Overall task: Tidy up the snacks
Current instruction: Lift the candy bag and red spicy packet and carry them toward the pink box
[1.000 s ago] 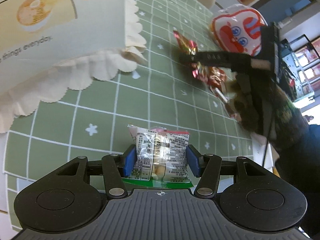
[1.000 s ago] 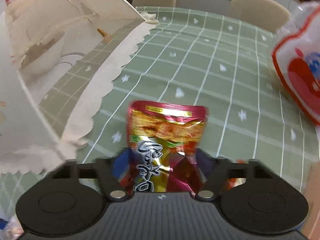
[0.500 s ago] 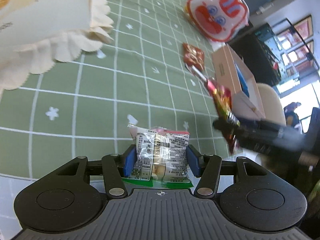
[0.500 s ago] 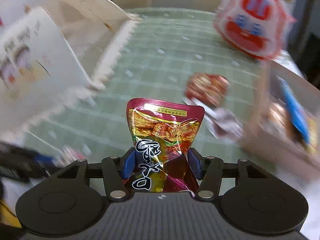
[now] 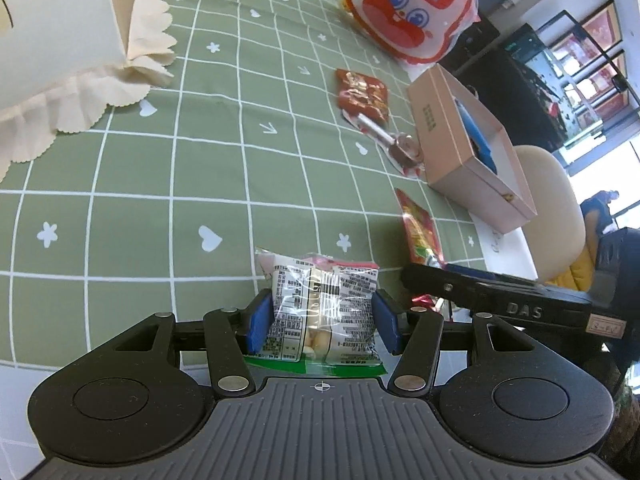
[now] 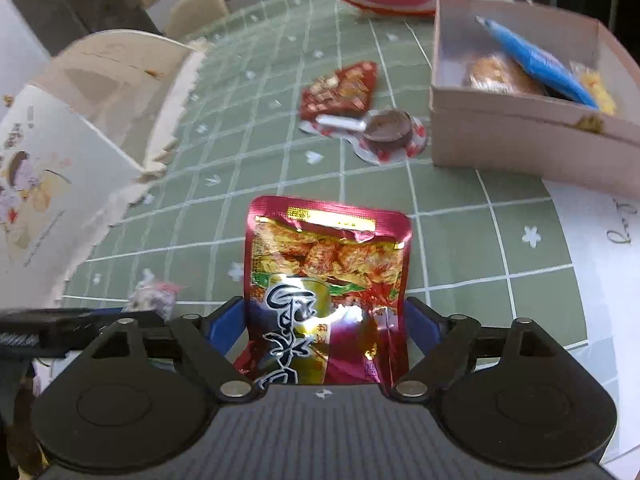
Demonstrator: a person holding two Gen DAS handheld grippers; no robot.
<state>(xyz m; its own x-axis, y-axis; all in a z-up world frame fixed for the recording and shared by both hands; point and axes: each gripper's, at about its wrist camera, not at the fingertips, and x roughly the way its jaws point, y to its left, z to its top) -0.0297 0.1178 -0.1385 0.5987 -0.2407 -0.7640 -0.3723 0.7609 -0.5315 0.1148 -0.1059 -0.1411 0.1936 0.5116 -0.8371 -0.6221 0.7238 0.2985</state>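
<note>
My left gripper (image 5: 322, 320) is shut on a clear packet of pale nuts (image 5: 320, 280), held upright over the green checked tablecloth (image 5: 200, 180). My right gripper (image 6: 326, 316) has its jaws opening. A shiny red foil pouch (image 6: 328, 252) still stands between the blue pads (image 6: 228, 320), flattened out and no longer squeezed. The pink cardboard box (image 6: 520, 132) lies ahead to the right and holds several snacks, among them a blue packet (image 6: 536, 64). In the left wrist view the right gripper's side (image 5: 500, 296) reaches in from the right, with the red pouch (image 5: 420, 228) edge-on.
A red packet (image 6: 340, 92) and a chocolate cup pack (image 6: 384, 132) lie left of the box. A large clown-face bag (image 5: 408, 8) stands at the back. A cream scalloped paper bag (image 6: 80, 120) fills the left side. A beige chair (image 5: 552, 200) stands past the table's edge.
The right gripper swung away from the paper bag toward the box, and its jaws widened around the red pouch. The left gripper drifted sideways, its hold on the nut packet unchanged.
</note>
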